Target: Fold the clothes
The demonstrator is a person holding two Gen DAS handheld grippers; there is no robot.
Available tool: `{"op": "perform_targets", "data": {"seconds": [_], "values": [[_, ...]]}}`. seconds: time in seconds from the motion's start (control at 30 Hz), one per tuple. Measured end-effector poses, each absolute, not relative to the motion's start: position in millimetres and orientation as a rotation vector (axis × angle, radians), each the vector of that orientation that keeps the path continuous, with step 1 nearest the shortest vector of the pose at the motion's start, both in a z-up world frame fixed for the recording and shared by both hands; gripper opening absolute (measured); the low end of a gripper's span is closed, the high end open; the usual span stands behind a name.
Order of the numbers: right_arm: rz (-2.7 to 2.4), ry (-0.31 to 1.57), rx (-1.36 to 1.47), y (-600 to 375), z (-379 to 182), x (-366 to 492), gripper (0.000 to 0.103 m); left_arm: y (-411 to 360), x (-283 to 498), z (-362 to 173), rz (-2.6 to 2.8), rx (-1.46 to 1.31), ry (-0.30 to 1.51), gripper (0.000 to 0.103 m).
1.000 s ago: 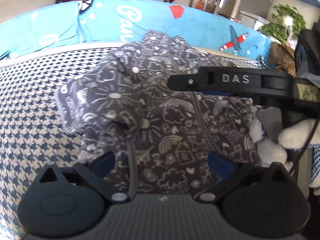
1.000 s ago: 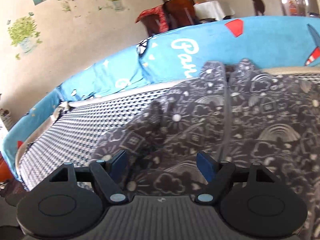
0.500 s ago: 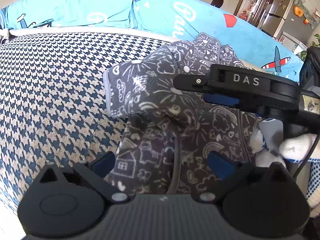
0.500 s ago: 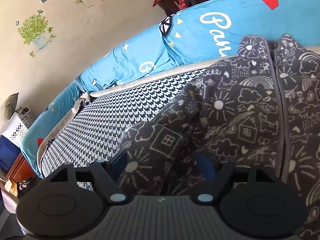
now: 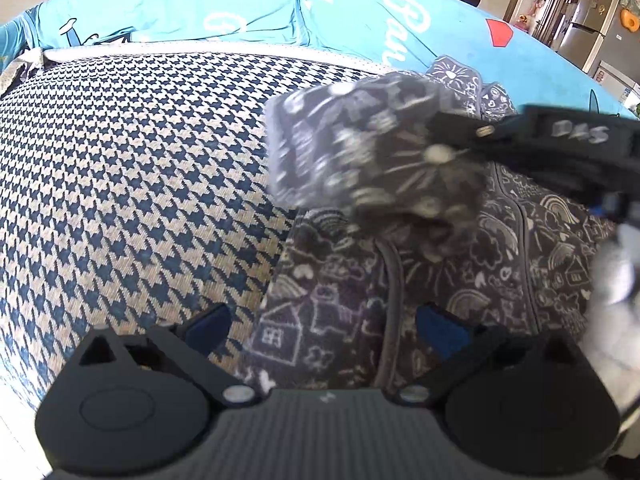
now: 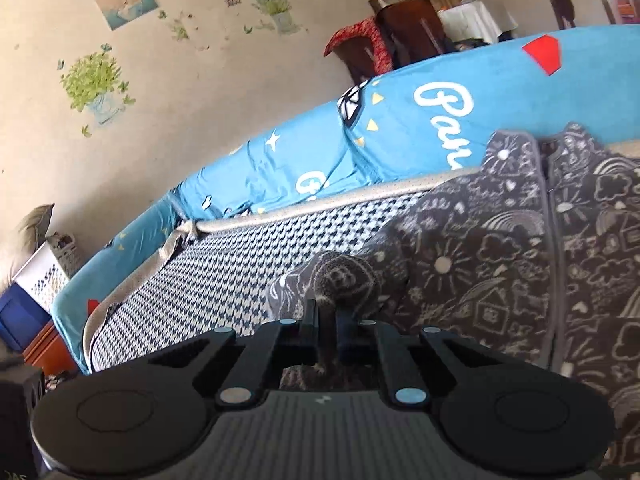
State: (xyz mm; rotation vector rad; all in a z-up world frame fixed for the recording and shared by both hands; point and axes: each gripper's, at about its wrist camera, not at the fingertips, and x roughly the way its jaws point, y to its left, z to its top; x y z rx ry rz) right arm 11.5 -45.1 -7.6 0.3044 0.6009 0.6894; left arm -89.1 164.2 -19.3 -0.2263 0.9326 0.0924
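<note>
Houndstooth woven bed cover [image 5: 132, 184], soft doodle-print fleece garment [image 6: 500, 264], right hand-held gripper [image 6: 326, 320] pinching sleeve

Houndstooth bed [image 5: 120, 168] w/ doodle-print garment [image 5: 500, 264]

Right gripper [image 6: 327, 322] fingers closed together, pinching fabric. Left gripper [image 5: 322, 326] fingers spread wide, apparently gripping nothing.
</note>
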Motion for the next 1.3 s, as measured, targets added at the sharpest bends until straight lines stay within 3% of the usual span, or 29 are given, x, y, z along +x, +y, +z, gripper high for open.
{"op": "perform_targets", "data": {"seconds": [0.3, 0.57, 0.7, 0.83, 1.1, 1.3], "values": [[0.236, 0.624, 0.183, -130, 0, 1, 0.013, 153, -84, -21, 0.095, -0.220, 0.932, 0.103], [0.204, 0.567, 0.262, -174, 11, -6, 0.016, 129, -79, -23, 0.098, -0.203, 0.923, 0.103], [0.279, 0.561, 0.251, -159, 13, -4, 0.026, 123, -77, -21, 0.109, -0.207, 0.908, 0.103], [0.342, 0.568, 0.227, -139, 11, 4, 0.049, 128, -68, -16, 0.135, -0.207, 0.897, 0.103], [0.455, 0.599, 0.159, -105, 5, 21, 0.071, 140, -49, -4, 0.189, -0.188, 0.871, 0.103], [0.504, 0.609, 0.024, -70, -9, 28, 0.080, 147, -25, 0, 0.208, -0.146, 0.862, 0.103]]}}
